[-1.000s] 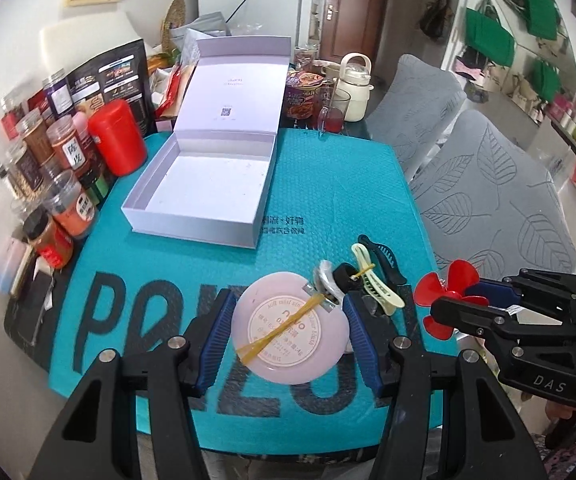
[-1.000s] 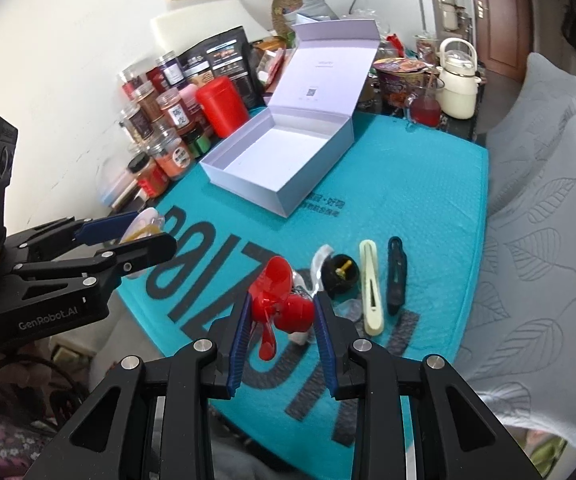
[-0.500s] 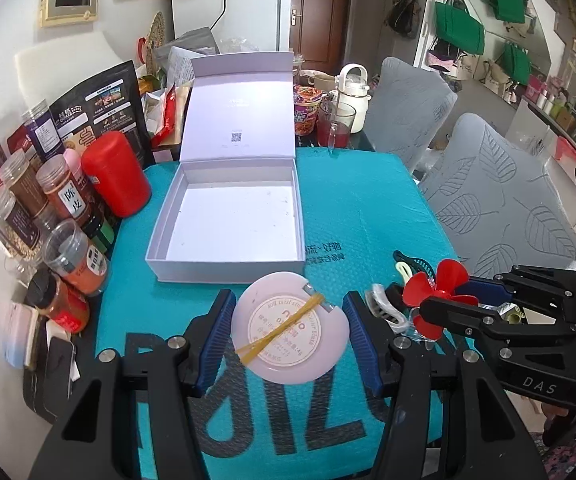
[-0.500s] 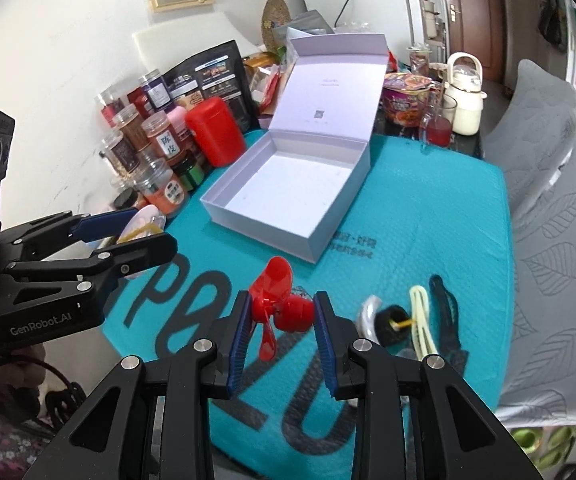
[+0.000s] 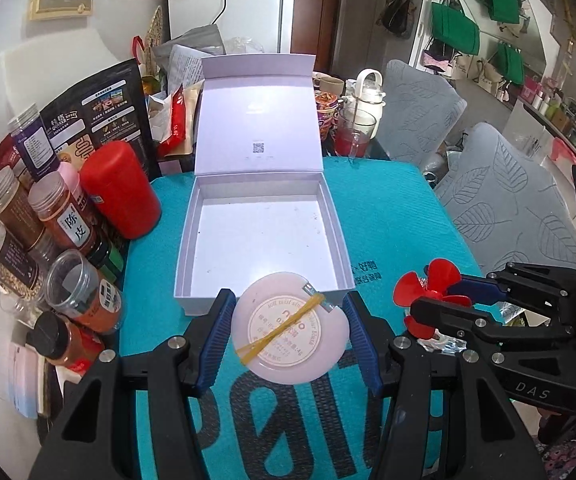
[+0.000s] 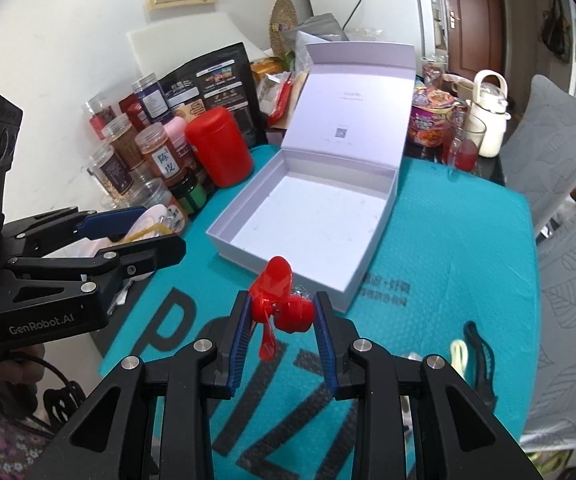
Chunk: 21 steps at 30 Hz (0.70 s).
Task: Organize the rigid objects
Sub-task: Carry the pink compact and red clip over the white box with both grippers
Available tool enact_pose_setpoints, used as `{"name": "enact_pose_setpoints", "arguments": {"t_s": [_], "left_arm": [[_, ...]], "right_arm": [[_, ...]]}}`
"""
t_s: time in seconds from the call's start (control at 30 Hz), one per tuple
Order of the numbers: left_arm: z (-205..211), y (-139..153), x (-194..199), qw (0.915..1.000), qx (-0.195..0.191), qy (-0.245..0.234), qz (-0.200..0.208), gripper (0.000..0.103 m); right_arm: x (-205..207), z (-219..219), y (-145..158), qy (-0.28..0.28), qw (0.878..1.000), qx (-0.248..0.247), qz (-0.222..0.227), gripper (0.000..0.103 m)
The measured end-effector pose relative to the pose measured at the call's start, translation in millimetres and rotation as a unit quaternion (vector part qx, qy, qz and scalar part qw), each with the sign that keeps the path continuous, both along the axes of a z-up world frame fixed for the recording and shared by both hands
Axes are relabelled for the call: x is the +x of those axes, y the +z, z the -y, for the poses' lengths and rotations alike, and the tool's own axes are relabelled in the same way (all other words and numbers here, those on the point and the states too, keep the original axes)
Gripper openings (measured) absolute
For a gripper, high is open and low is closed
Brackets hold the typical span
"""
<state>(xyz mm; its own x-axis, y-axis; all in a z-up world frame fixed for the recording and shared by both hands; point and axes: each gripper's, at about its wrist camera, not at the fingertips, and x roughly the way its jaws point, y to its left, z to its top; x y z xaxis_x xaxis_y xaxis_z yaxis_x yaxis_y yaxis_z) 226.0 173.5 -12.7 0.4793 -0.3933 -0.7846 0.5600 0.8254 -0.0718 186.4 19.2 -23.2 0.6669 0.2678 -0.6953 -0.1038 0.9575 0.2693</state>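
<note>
My left gripper (image 5: pixel 290 332) is shut on a round pink case (image 5: pixel 290 326) with a yellow rubber band across it, held just in front of the near wall of the open lavender box (image 5: pixel 261 236). My right gripper (image 6: pixel 281 316) is shut on a small red fan (image 6: pixel 281 304), held above the teal mat close to the box's near corner (image 6: pixel 308 276). The right gripper and fan also show in the left wrist view (image 5: pixel 428 298); the left gripper shows in the right wrist view (image 6: pixel 139 236). The box is empty, with its lid standing upright.
Spice jars (image 5: pixel 71 220) and a red canister (image 5: pixel 121 190) crowd the table's left edge. A cream clip (image 6: pixel 458 350) and a black clip (image 6: pixel 478 350) lie on the teal mat (image 6: pixel 448 240) at the right. A glass (image 5: pixel 352 136), kettle and noodle cup stand behind the box.
Both grippers have moved forward toward the box with their objects still held. The clips left on the mat have dropped out of the left wrist view.
</note>
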Motion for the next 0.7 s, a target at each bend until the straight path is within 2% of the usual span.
{"name": "enact_pose_setpoints", "arguments": {"t_s": [0.7], "left_arm": [[2,-27,130,0.9999,0.012,-0.007,-0.01,0.055]], "right_arm": [[128,-3,-6,-0.003,1.0,-0.011,0.001,0.03]]}}
